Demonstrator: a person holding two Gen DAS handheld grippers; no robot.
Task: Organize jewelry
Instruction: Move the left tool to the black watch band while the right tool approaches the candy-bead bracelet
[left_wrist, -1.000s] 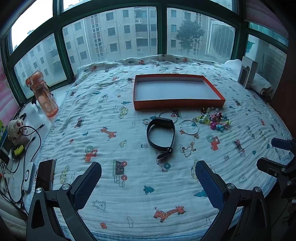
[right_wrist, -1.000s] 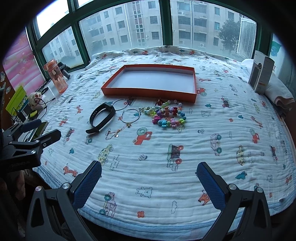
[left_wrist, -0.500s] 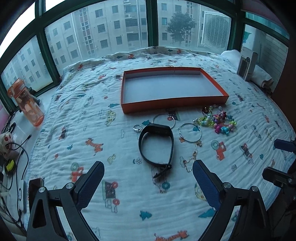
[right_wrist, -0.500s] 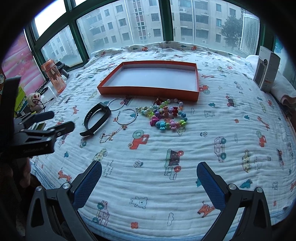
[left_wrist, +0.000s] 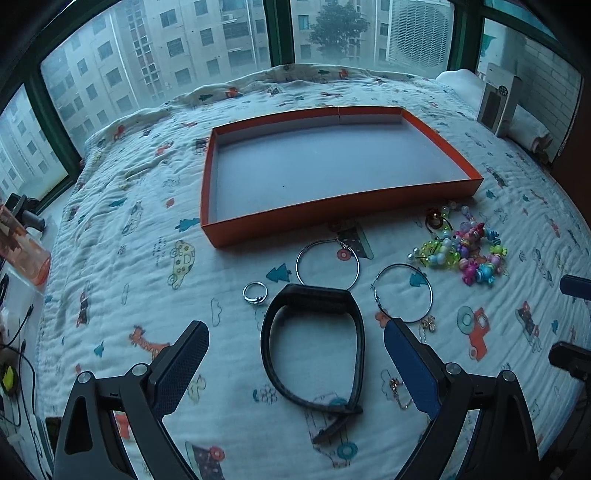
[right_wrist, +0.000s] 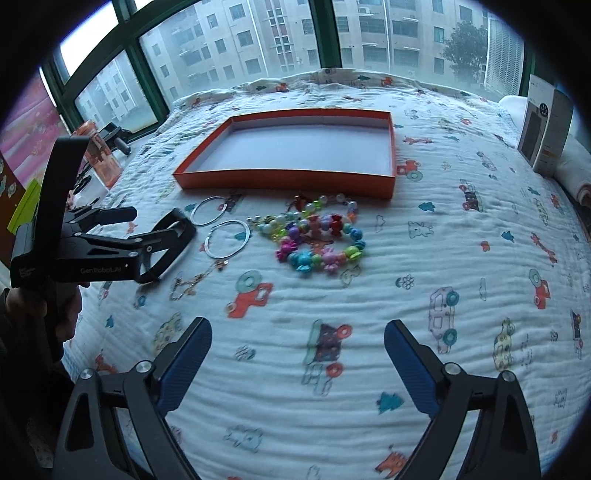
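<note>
Cartoon-print white quilt (left_wrist: 129, 229) carries a shallow orange cardboard tray (left_wrist: 332, 216); just before it lie a black rubber wristband (left_wrist: 314, 343), silver hoops and coloured beads. Left tongs (left_wrist: 295, 363) straddle the wristband, spread apart; right tongs (right_wrist: 297, 362) likewise apart.

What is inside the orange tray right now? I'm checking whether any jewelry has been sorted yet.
Nothing: the orange tray shows only its bare pale floor in both views. Its near wall hides a thin strip of floor just behind it. The black wristband lies outside on the blanket.

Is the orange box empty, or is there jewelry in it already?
Empty. The orange box shows only its bare grey floor in both views; the black band, rings and beads all lie on the blanket in front of it.
</note>
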